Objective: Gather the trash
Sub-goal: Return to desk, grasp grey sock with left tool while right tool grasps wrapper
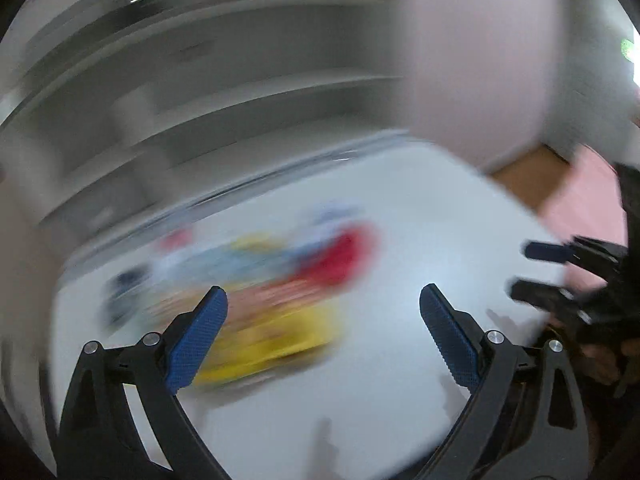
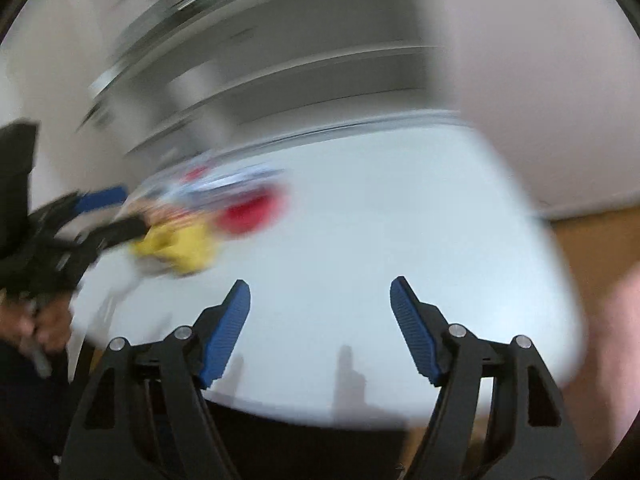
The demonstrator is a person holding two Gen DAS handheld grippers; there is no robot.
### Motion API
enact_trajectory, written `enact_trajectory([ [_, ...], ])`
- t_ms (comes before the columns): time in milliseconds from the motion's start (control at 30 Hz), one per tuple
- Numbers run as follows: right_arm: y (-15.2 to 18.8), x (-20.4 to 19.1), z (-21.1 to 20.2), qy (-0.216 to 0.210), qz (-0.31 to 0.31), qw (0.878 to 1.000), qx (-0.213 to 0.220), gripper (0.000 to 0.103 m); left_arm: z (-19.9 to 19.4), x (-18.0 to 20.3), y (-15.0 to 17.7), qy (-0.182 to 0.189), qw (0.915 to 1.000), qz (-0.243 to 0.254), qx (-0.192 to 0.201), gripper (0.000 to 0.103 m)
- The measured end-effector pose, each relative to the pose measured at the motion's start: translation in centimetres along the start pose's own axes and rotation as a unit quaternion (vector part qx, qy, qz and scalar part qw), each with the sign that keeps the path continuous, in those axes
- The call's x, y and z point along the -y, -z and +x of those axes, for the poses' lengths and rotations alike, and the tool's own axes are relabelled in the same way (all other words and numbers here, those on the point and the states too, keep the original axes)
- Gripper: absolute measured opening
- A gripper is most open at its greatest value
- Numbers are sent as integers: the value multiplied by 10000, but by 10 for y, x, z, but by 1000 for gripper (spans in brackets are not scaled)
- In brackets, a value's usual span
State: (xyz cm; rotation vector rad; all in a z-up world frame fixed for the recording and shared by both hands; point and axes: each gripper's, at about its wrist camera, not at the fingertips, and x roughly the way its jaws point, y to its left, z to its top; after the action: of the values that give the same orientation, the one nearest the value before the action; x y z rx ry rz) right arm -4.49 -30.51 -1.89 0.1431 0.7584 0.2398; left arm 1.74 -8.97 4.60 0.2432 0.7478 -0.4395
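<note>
Both views are smeared by motion. A heap of trash lies on the white table (image 1: 400, 208): a yellow wrapper (image 1: 272, 344), a red piece (image 1: 340, 256) and pale blue and dark bits behind. My left gripper (image 1: 324, 300) is open and empty, just above the yellow wrapper's near edge. My right gripper (image 2: 320, 292) is open and empty over bare table, right of the heap; it also shows in the left wrist view (image 1: 536, 272). In the right wrist view the yellow wrapper (image 2: 180, 248) and red piece (image 2: 248, 212) lie at left, with the left gripper (image 2: 116, 212) beside them.
Grey shelving (image 1: 200, 80) stands behind the table. A pale wall (image 2: 540, 80) is at right, with brown floor (image 2: 592, 248) past the table's right edge. The table's near edge (image 2: 320, 416) runs just under my right gripper.
</note>
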Motion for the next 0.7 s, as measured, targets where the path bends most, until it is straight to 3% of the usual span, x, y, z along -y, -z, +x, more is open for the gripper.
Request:
enact_trajectory([
  [100,-24,-53,32,-282,-442,9985,-146,71,-12,-83,33,-511,9956,-762,-182,94],
  [167,-46,-55,48,-393,-99,9988,-266,71,-18,-127,55,-794,9884,-1266,-260,94],
  [300,-78,-37,78,-484,818,9938,-580,71,-23,-185,83,-906,9787,-1810,-330,94],
  [500,-108,-30,107,-695,1740,9788,-831,71,-17,-209,82,-842,9849,-1497,-211,94],
  [700,-109,-20,134,-478,2332,9634,-1230,71,41,-232,56,-797,9923,-847,-437,94],
])
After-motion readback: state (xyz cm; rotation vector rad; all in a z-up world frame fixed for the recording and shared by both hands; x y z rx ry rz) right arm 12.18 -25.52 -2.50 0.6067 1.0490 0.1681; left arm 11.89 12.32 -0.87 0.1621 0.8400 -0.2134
